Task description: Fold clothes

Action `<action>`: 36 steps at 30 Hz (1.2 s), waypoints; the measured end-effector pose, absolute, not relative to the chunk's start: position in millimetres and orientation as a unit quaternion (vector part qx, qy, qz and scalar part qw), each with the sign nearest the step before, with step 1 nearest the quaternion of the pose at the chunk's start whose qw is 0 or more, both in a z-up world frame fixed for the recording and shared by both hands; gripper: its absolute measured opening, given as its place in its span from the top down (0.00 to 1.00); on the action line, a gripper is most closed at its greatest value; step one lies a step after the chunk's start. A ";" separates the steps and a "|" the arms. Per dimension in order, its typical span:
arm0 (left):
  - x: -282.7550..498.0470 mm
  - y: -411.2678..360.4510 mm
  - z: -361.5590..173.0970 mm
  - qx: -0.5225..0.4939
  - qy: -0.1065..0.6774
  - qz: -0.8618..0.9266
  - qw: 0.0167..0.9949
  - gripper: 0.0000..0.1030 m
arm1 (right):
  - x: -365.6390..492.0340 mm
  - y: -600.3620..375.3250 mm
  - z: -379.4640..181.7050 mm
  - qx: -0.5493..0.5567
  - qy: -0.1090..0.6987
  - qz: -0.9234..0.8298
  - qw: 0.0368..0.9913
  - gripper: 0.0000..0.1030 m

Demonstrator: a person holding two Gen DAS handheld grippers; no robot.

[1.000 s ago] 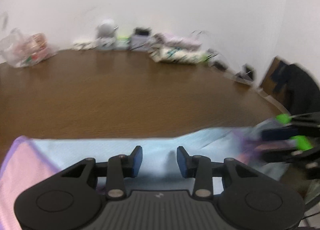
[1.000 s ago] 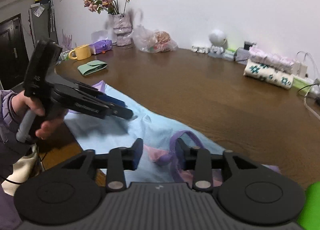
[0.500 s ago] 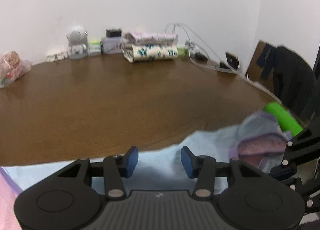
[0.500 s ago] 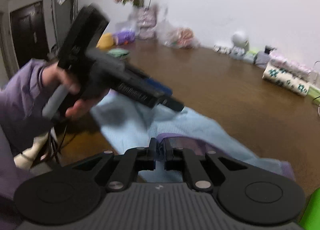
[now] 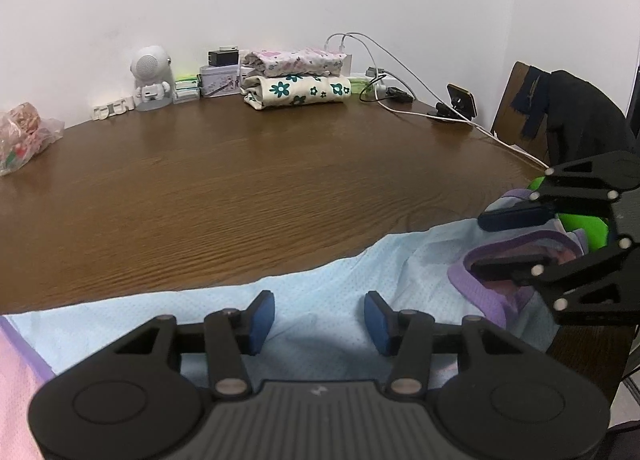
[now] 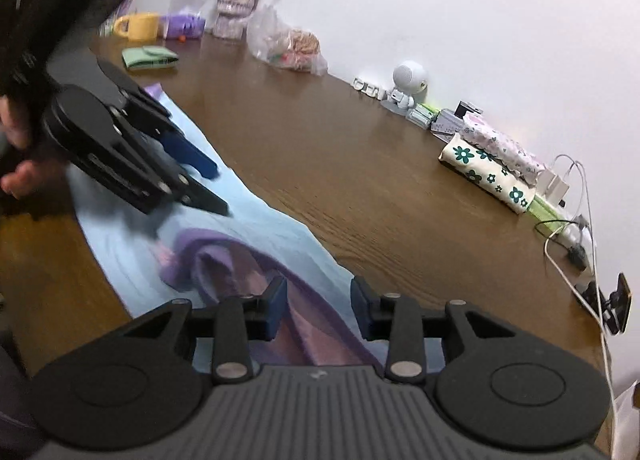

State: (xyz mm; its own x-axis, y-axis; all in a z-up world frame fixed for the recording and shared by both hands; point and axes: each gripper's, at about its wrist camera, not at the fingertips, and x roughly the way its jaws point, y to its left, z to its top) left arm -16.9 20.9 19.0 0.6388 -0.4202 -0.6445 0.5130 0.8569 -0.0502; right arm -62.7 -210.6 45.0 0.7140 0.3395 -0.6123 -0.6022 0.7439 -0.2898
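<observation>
Both grippers are being held over a light blue garment [image 5: 328,292] at the near edge of the wooden table [image 5: 248,187].

The left gripper [image 5: 319,318] is being held just above the blue fabric with its jaws apart, having just been opening, and nothing is being pinched between its blue pads [image 5: 260,314]. The right gripper [image 6: 318,306] is being held over the garment's purple-trimmed collar [image 6: 240,256], which is bunched up on the blue cloth; its jaws have just been opening and are standing apart, with the pink and purple fabric lying between them unclamped. A stack of folded floral clothes [image 5: 296,77] is being kept at the far side of the table, by the wall, well apart from the garment.
</observation>
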 end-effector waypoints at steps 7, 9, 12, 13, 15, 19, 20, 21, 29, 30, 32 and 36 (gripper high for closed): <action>-14.3 23.0 19.7 0.061 0.339 -0.258 0.902 0.52 | -52.3 -208.8 38.1 -0.221 0.298 0.247 0.895 0.98; -13.2 25.7 19.8 0.056 0.341 -0.253 0.904 0.52 | -55.7 -211.0 37.3 -0.215 0.306 0.238 0.896 0.98; -11.9 28.5 19.8 0.047 0.341 -0.255 0.904 0.50 | -68.1 -217.8 36.6 -0.200 0.320 0.225 0.898 0.99; -11.6 29.1 20.3 0.044 0.341 -0.260 0.902 0.50 | -72.2 -220.1 36.4 -0.195 0.325 0.221 0.899 0.99; -10.3 34.8 23.0 0.033 0.344 -0.273 0.898 0.50 | -75.1 -219.3 35.3 -0.193 0.322 0.210 0.903 0.98; -8.7 71.6 33.4 0.019 0.334 -0.217 0.917 0.49 | -75.6 -221.3 36.1 -0.198 0.311 0.183 0.911 0.88; -7.4 83.1 32.6 0.018 0.338 -0.186 0.923 0.49 | -78.9 -224.3 38.2 -0.199 0.304 0.188 0.912 0.73; -6.0 94.3 31.6 0.017 0.342 -0.155 0.927 0.49 | -83.5 -228.1 41.0 -0.199 0.296 0.198 0.913 0.58; -15.2 129.0 21.1 0.011 0.339 -0.124 0.933 0.47 | -95.7 -279.8 68.8 -0.073 0.233 0.134 0.961 0.84; -16.0 129.5 21.4 0.014 0.338 -0.124 0.933 0.47 | -89.7 -280.9 63.6 -0.062 0.243 0.129 0.960 0.85; -17.8 127.0 22.0 0.027 0.339 -0.122 0.932 0.47 | -81.6 -273.7 48.5 -0.056 0.269 0.139 0.951 0.86; -23.1 123.4 20.0 0.050 0.335 -0.119 0.933 0.46 | -86.8 -256.6 27.0 -0.104 0.287 0.120 0.945 0.85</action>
